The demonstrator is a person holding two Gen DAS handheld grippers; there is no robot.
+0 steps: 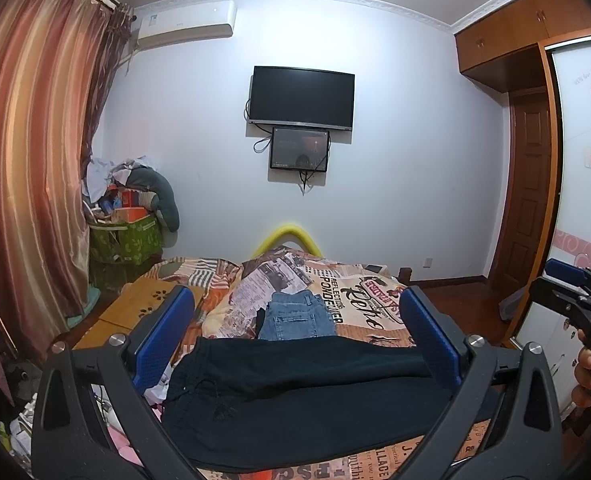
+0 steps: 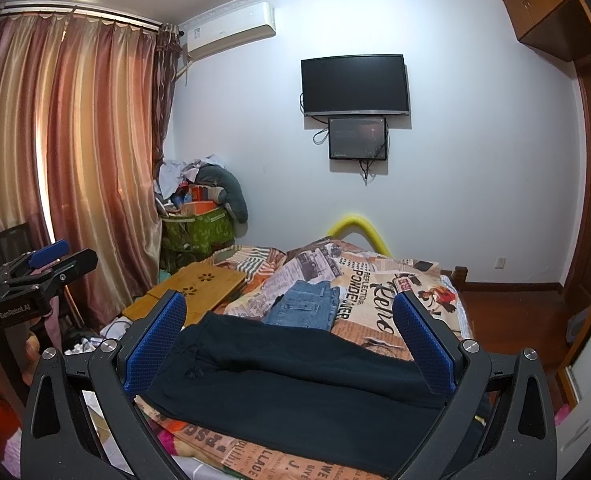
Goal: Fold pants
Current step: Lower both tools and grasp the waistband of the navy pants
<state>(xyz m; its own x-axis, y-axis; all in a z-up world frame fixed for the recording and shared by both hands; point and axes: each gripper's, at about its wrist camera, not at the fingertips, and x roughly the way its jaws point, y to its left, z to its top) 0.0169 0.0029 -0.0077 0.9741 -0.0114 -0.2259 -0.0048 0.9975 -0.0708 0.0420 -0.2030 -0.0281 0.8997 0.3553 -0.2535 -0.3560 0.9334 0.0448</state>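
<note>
Dark navy pants (image 1: 295, 396) lie spread across the near end of the bed, waistband and drawstring to the left; they also show in the right wrist view (image 2: 295, 392). My left gripper (image 1: 295, 328) is open and empty, held above the pants. My right gripper (image 2: 291, 328) is open and empty, also above them. The right gripper shows at the right edge of the left wrist view (image 1: 567, 280). The left gripper shows at the left edge of the right wrist view (image 2: 51, 260). Folded blue jeans (image 1: 299, 316) lie just beyond the dark pants, as the right wrist view (image 2: 307, 306) also shows.
The bed has a newspaper-print cover (image 1: 359, 300). A wooden lap table (image 2: 199, 288) sits on its left side. A green box piled with clutter (image 1: 127, 236) stands by the curtains (image 1: 35, 160). A TV (image 1: 301, 96) hangs on the far wall. A wardrobe (image 1: 583, 184) is on the right.
</note>
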